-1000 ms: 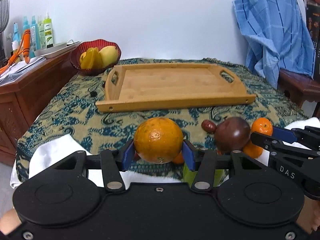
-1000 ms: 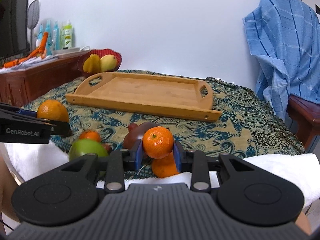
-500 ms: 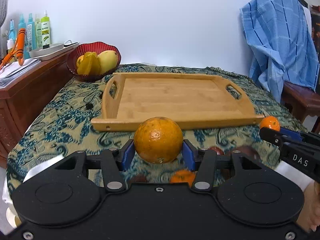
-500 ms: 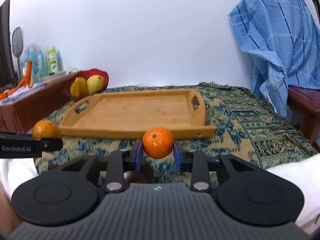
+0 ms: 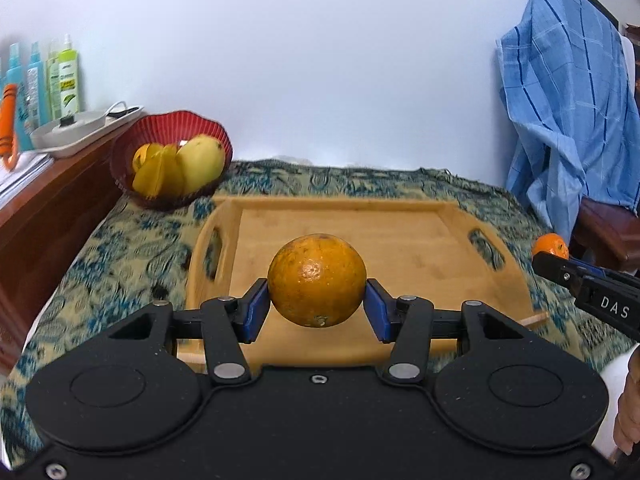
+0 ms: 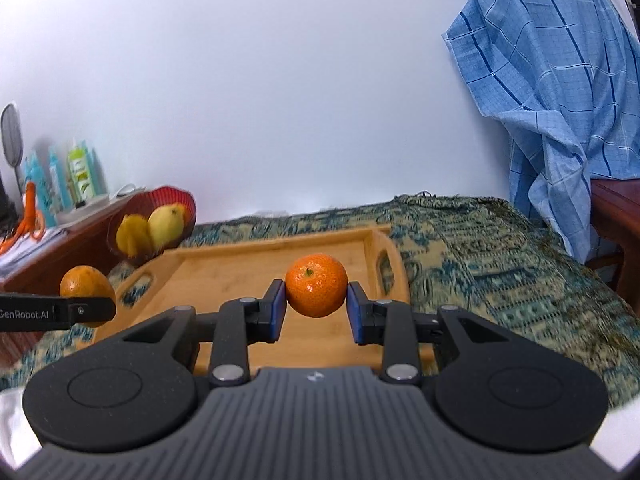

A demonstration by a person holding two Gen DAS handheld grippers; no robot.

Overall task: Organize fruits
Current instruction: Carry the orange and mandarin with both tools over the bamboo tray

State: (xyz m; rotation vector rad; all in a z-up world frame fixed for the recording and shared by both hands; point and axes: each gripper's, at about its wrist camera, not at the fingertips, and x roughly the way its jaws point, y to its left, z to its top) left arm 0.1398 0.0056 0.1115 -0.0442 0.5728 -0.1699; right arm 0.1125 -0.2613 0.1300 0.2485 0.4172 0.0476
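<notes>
My left gripper (image 5: 317,307) is shut on a large orange (image 5: 317,280) and holds it above the near edge of the wooden tray (image 5: 400,240). My right gripper (image 6: 316,309) is shut on a small tangerine (image 6: 316,285) above the tray's (image 6: 240,268) near right part. The orange also shows at the left of the right wrist view (image 6: 86,282), and the tangerine at the right of the left wrist view (image 5: 550,245). The tray's floor is bare.
A red bowl (image 5: 172,152) with yellow fruit stands at the table's far left corner. A wooden cabinet (image 5: 48,208) with bottles and a white dish is on the left. A blue cloth (image 5: 568,120) hangs over a chair on the right. A patterned tablecloth (image 6: 500,264) covers the table.
Both grippers have moved forward and up with their fruits, from the table's near edge to over the tray. The loose fruits at the front have dropped out of view.
</notes>
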